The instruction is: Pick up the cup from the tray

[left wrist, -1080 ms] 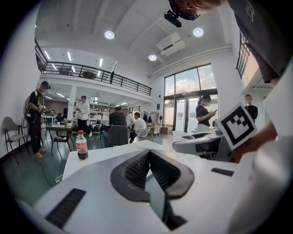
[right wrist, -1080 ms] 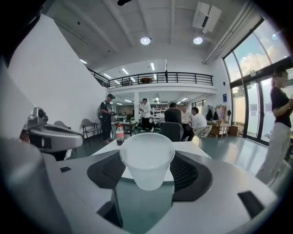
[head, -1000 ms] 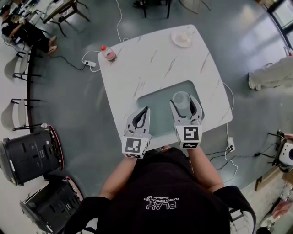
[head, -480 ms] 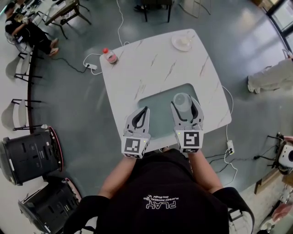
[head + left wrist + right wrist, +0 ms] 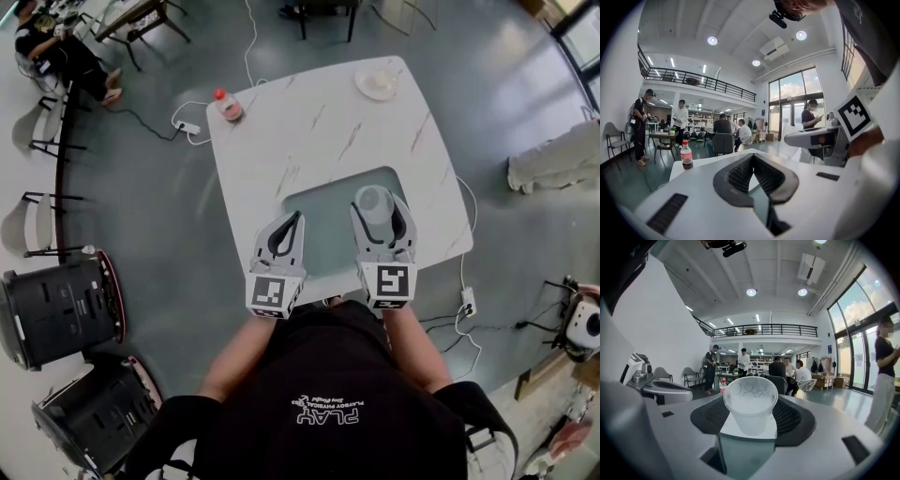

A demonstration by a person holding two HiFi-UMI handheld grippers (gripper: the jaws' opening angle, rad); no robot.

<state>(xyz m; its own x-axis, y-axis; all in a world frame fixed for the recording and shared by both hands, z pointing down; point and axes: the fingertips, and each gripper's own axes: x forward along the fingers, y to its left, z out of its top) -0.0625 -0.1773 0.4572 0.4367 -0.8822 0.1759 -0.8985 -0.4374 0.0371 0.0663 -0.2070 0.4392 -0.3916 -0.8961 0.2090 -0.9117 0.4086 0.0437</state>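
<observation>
Over the green tray [image 5: 323, 214] on the counter [image 5: 309, 122], the right hand-held gripper [image 5: 379, 206] pinches the cup [image 5: 750, 404] just as a second ago, while the left hand-held gripper [image 5: 297, 219] stays pressed together

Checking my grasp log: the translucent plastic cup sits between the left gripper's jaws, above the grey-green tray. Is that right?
No: the translucent plastic cup sits between the jaws of the right gripper, as the right gripper view shows, above the grey-green tray.
</observation>
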